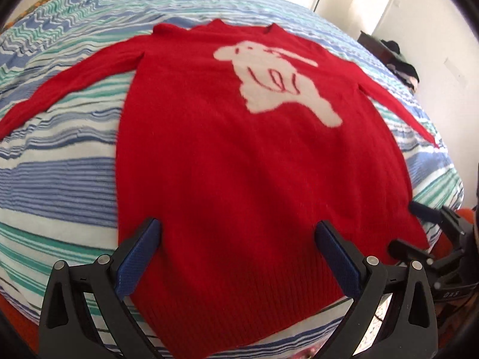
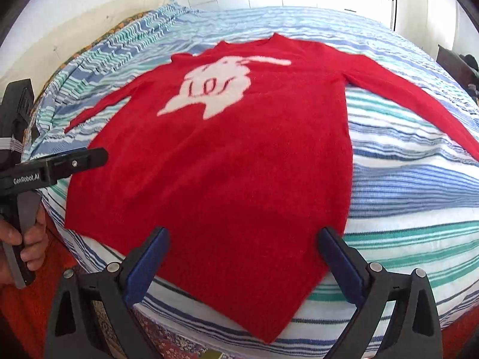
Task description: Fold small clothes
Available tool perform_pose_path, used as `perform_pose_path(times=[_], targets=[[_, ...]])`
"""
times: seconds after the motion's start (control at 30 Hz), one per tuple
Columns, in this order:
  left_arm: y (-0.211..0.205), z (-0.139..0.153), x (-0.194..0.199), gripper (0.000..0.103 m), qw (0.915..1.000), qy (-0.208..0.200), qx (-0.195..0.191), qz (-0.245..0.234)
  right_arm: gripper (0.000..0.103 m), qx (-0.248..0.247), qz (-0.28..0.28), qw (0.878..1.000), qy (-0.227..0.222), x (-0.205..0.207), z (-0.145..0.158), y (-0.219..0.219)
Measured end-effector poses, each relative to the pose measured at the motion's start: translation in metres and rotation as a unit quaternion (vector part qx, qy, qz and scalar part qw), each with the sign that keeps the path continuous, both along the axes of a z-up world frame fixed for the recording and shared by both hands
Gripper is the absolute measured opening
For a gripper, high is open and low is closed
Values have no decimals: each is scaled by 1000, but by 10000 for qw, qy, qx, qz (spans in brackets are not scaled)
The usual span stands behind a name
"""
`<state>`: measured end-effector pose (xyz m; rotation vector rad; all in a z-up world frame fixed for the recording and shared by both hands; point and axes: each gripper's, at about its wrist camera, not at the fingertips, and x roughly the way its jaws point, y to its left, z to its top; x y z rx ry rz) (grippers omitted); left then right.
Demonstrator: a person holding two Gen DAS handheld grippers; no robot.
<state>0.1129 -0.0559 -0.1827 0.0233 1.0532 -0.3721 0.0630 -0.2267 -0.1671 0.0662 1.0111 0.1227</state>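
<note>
Red sweater lies flat, front side up, on a bed covered by a blue, green and white striped blanket. Collar points toward the far side of the bed; ribbed hem is at the near edge, closest to both cameras. Both sleeves are spread outward: one sleeve runs to the left in the left wrist view, the other sleeve runs to the right in the right wrist view. White animal motif with red line detail sits on the chest. Left gripper hovers over the hem region, jaws wide apart with blue-padded fingers on either side of the lower body panel; nothing is between them. Right gripper is likewise spread wide above the near corner of the hem, blue pads showing, holding nothing. Contact between fingers and fabric cannot be confirmed from either view. In the right wrist view the left gripper appears at the left edge, held by the person's left hand. Dark clothing pile rests on furniture beside the far right of the bed. White wall and door behind.
</note>
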Motion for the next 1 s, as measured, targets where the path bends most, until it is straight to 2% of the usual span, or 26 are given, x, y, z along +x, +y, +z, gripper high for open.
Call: perform_pose_path(times=[0.07, 0.1, 0.13, 0.2, 0.27, 0.37, 0.47, 0.5, 0.57, 0.63, 0.67, 0.7, 0.73, 0.77, 0.8, 0.83, 0.87, 1.0], targets=[[-10, 2, -19, 102, 9982, -388, 449, -117, 96, -31, 9, 9999, -156, -13, 2, -4], [-9, 7, -21, 102, 9978, -417, 495, -162, 96, 7, -62, 9998, -211, -17, 5, -9], [-6, 13, -21, 102, 9983, -397, 399, -159, 96, 126, -170, 9994, -265, -20, 10, -16], [12, 27, -25, 102, 9988, -489, -48, -12, 96, 444, -532, 9970, -345, -25, 15, -37], [36, 36, -26, 102, 9972, -546, -459, 243, 96, 964, -926, 9906, -285, -28, 15, -62], [72, 23, -19, 102, 9921, 54, -1119, 558, 94, 2083, -1122, 9713, -248, -34, 15, -90], [93, 1, -12, 101, 9769, 790, -1805, 830, 87, 3125, -938, 9452, 70, -34, 6, -96], [94, -1, -13, 101, 9748, 837, -1899, 820, 86, 3395, -877, 9363, 207, -35, 2, -96], [89, -2, -13, 101, 9766, 807, -1852, 733, 77, 3777, -654, 9220, 545, -32, -9, -89], [82, -2, -14, 99, 9777, 815, -1843, 593, 66, 3680, -578, 9245, 811, -27, -18, -80], [79, -2, -15, 96, 9772, 857, -1880, 487, 61, 3578, -569, 9284, 829, -26, -20, -76], [76, -3, -14, 81, 9767, 936, -1892, 392, 53, 3513, -566, 9311, 806, -24, -21, -74], [72, -5, -14, 61, 9770, 1021, -1841, 329, 28, 3457, -584, 9334, 769, -23, -20, -74], [70, -6, -14, 48, 9777, 1084, -1771, 302, 5, 3343, -649, 9372, 749, -22, -19, -75], [70, -10, -14, 19, 9774, 1157, -1744, 312, 5, 3216, -733, 9411, 746, -22, -19, -76], [72, -13, -14, 7, 9748, 1271, -1797, 354, 5, 3156, -763, 9429, 749, -23, -18, -76], [74, -13, -14, 7, 9722, 1328, -1888, 390, 5, 3075, -753, 9457, 732, -24, -14, -75], [73, 3, -30, 6, 9744, 1258, -1860, 139, 4, 2533, -563, 9636, 644, -33, 10, -67]])
